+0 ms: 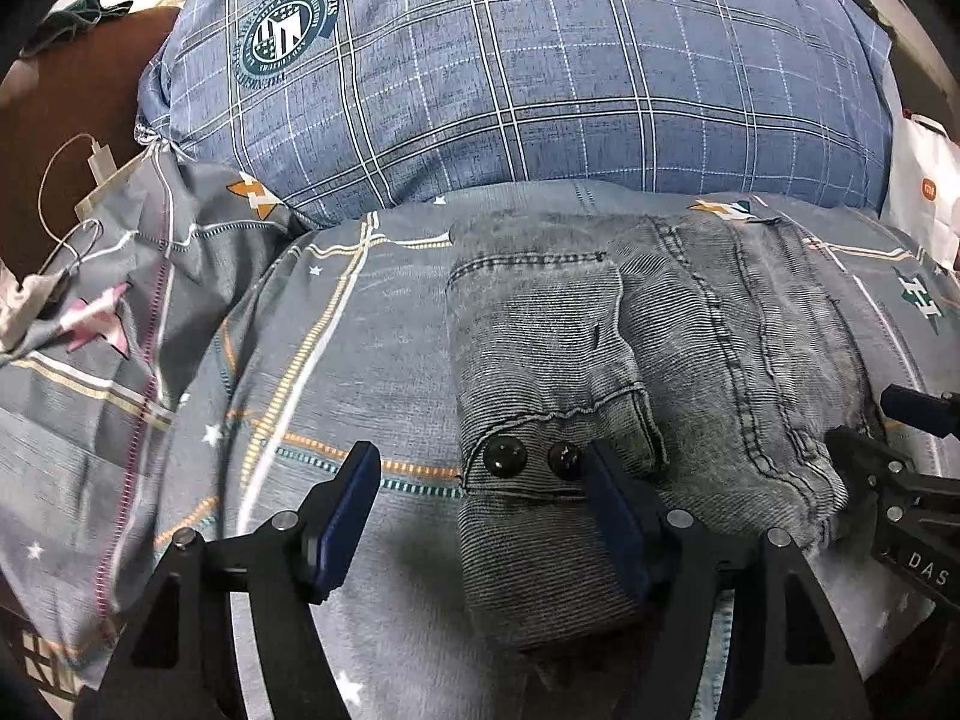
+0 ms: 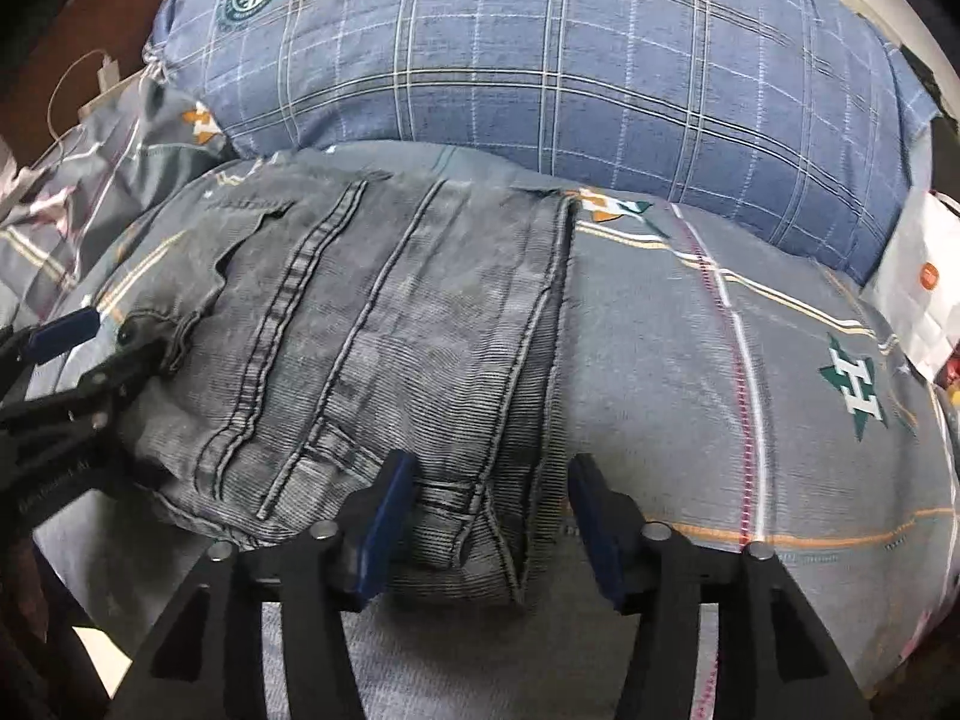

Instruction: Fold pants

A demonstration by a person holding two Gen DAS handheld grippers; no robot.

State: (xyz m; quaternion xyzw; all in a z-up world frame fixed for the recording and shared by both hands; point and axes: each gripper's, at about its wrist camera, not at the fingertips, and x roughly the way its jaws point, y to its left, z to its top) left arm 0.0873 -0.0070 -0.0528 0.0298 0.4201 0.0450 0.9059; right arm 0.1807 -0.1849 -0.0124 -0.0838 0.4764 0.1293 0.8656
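Pants (image 1: 648,360) lie on the grey patterned bedsheet (image 1: 336,360) in front of the blue plaid pillow (image 1: 540,72), already folded into a compact bundle, 2 waist buttons (image 1: 531,457) showing. Left gripper (image 1: 480,495) and right gripper (image 2: 489,501) both spread wide at the near edge, holding nothing. Looks near done; maybe 1 final fold or tidy left.

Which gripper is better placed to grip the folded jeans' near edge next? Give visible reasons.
Right, probably. The right gripper is open with the jeans edge between its fingers. The left gripper is open too, mostly over bare quilt beside the buttons.
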